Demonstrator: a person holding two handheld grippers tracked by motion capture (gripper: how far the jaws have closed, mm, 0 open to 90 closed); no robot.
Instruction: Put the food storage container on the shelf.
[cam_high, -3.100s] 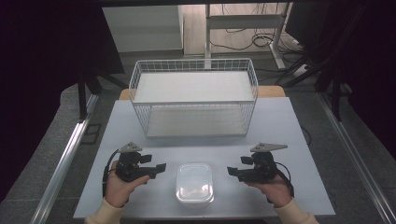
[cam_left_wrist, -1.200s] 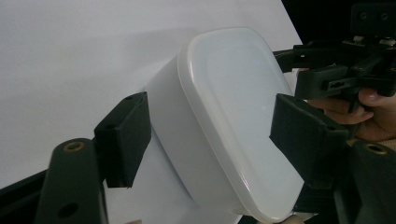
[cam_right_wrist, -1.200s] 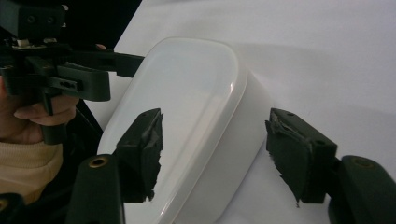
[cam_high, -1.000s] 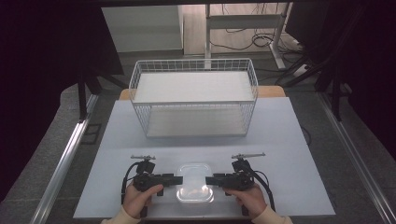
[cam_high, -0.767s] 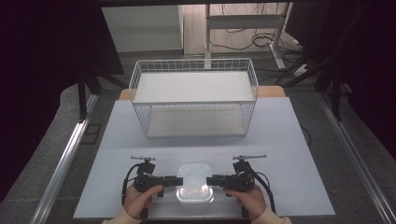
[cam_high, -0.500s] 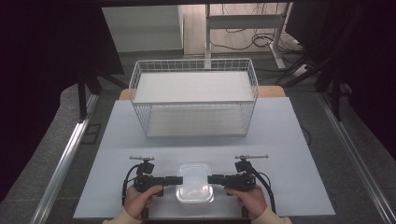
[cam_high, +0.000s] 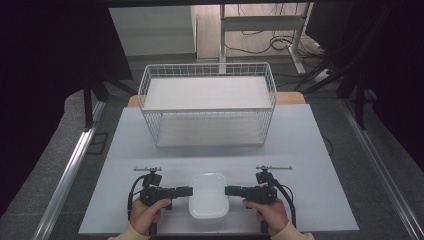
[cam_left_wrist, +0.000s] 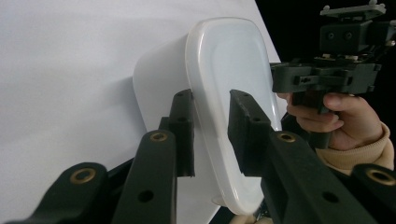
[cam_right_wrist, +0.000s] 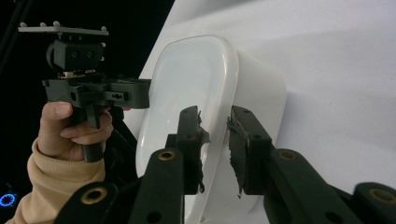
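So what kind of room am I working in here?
Most likely a lab or workshop test station, not a home: a white work table screened by dark curtains, with loose cables on the floor behind the wire basket.

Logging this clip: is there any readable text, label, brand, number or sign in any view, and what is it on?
None can be read.
White container: plain lid and walls, no label in the high view or either gripper view.
Wire basket: no tag or print.
Left gripper and right gripper: black parts with bare screws, no markings legible.
Table: plain white surface.
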